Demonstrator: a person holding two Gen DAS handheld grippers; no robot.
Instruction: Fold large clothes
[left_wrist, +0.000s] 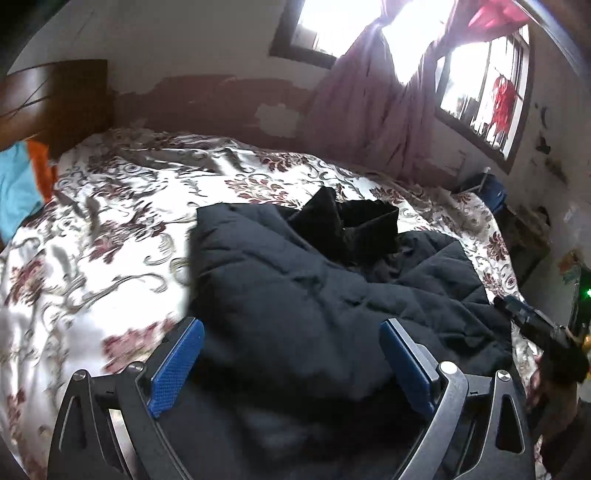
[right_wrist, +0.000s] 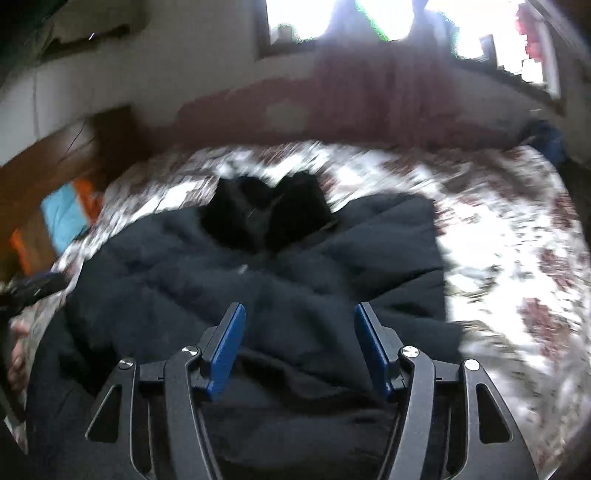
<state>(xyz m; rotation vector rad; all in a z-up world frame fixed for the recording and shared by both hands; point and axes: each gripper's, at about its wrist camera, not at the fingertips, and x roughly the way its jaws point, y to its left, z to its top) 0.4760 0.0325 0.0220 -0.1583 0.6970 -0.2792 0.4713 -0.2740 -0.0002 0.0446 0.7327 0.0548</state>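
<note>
A large dark navy padded jacket (left_wrist: 314, 288) lies crumpled on the flowered bedspread (left_wrist: 110, 206), its black collar lining (left_wrist: 347, 225) bunched at the far side. My left gripper (left_wrist: 291, 332) is open, its blue pads spread wide just above the jacket's near left part, holding nothing. In the right wrist view the same jacket (right_wrist: 258, 266) fills the middle, with the black lining (right_wrist: 266, 214) beyond. My right gripper (right_wrist: 299, 317) is open and empty over the jacket's near edge. The right gripper also shows at the left wrist view's right edge (left_wrist: 543, 328).
A wooden headboard (left_wrist: 55, 99) and blue and orange cloth (left_wrist: 22, 188) stand at the bed's left end. Pink curtains (left_wrist: 373, 107) hang by the windows behind. A dark blue object (left_wrist: 487, 188) sits at the bed's far right corner. The right wrist view is motion-blurred.
</note>
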